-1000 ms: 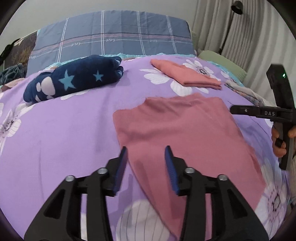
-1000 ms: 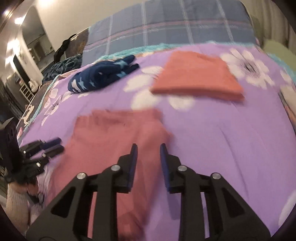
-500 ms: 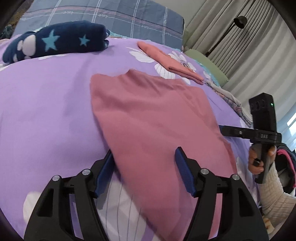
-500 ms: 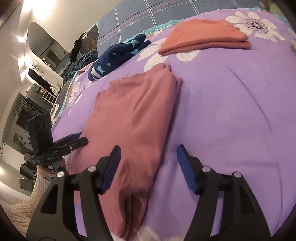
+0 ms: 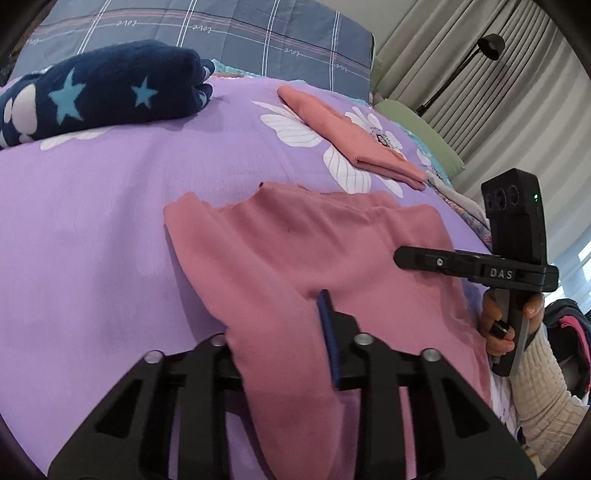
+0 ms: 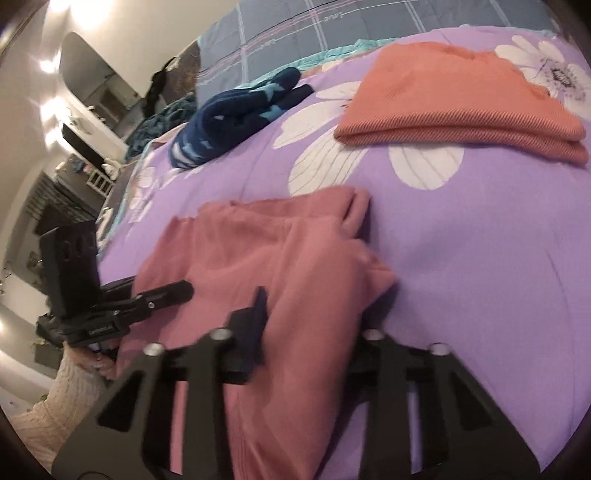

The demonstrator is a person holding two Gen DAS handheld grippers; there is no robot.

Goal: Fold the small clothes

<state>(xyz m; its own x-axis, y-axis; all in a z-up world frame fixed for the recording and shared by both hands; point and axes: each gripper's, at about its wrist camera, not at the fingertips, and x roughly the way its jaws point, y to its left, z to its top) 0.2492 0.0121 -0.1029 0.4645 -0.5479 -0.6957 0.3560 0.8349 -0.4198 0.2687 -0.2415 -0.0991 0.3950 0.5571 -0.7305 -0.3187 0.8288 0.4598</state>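
A dusty-pink garment point(image 5: 314, 258) lies on the purple flowered bedspread point(image 5: 92, 221); it also shows in the right wrist view point(image 6: 266, 258). My left gripper point(image 5: 277, 332) straddles its near left edge, cloth draped over the left finger and between the jaws. My right gripper point(image 6: 314, 325) straddles the near right edge the same way, its right finger hidden under cloth. Both grips look closed on the fabric. The right gripper also shows in the left wrist view point(image 5: 424, 258), and the left gripper in the right wrist view point(image 6: 173, 291).
A folded salmon-orange garment point(image 5: 351, 140) lies further back, also in the right wrist view point(image 6: 461, 103). A rolled navy star-print garment point(image 5: 103, 92) lies at the back left. A plaid pillow point(image 5: 221, 33), curtains and a floor lamp point(image 5: 487, 44) stand behind.
Both grippers have moved forward and down onto the pink garment's near edge and narrowed from wide open; the cloth now bunches over the fingers and its near end has lifted.
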